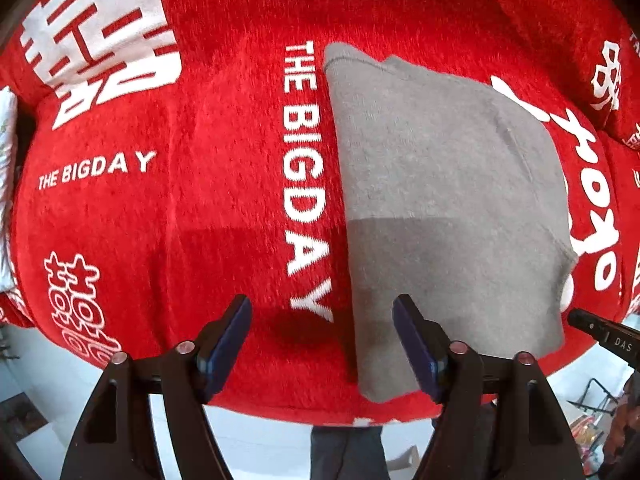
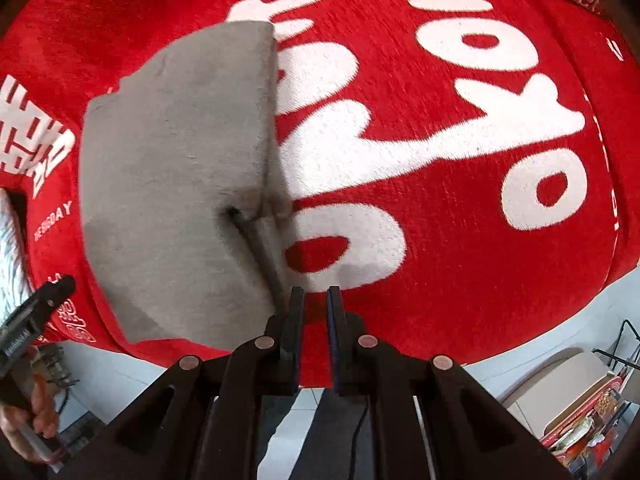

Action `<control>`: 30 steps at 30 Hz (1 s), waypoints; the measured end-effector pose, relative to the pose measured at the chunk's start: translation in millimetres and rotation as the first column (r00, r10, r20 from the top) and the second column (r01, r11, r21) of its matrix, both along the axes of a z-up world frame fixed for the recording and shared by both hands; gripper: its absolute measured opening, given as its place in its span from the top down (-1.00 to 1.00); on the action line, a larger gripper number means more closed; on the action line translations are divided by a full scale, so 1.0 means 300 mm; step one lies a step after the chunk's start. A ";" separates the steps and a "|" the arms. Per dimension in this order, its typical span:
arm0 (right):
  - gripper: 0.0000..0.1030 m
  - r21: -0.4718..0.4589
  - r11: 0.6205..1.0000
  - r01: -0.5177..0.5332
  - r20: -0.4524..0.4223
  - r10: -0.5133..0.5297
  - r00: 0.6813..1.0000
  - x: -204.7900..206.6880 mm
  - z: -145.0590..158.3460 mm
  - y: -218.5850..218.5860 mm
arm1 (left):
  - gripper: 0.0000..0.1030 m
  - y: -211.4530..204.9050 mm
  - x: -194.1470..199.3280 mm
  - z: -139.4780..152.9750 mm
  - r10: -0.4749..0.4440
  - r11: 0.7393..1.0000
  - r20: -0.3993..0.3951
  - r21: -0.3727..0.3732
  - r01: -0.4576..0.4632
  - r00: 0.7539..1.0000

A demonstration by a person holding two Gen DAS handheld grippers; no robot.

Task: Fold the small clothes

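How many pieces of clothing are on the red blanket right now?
1: a grey garment, lying folded on the red blanket, with a pinched-up ridge beside the right gripper. Others could lie outside the views.

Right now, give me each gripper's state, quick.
Left gripper: open, empty, above the grey garment.
Right gripper: nearly shut; a fold of the grey garment reaches its fingertips, grip uncertain.
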State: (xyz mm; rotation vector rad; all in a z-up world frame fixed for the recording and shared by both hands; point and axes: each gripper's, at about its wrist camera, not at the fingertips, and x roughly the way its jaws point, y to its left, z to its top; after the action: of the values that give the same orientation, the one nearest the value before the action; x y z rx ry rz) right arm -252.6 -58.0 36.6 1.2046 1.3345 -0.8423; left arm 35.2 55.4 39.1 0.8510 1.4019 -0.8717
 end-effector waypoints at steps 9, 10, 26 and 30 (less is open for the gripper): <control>0.77 -0.020 0.998 -0.061 0.014 0.061 0.998 0.096 0.080 0.026 | -1.00 0.011 -0.049 0.036 -0.023 1.000 0.020 0.021 0.023 1.000; 0.77 -0.012 0.998 -0.063 0.013 0.063 0.998 0.097 0.079 0.024 | -1.00 0.011 -0.052 0.037 -0.028 0.999 0.017 0.028 0.027 0.999; -0.03 0.027 0.990 -0.136 -0.007 0.136 0.991 0.153 0.105 0.044 | -1.00 0.050 -0.047 0.072 0.004 0.996 -0.009 0.090 -0.003 1.000; -0.24 0.004 0.988 -0.154 -0.004 0.154 0.988 0.186 0.151 0.036 | -1.00 0.048 -0.040 0.098 0.011 0.995 0.035 0.096 -0.015 0.999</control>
State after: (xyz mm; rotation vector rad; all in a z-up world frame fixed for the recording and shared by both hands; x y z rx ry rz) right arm -196.9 -47.1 82.0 1.0874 1.4137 -0.7320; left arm 23.2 69.9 68.3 0.9245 1.4265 -0.7812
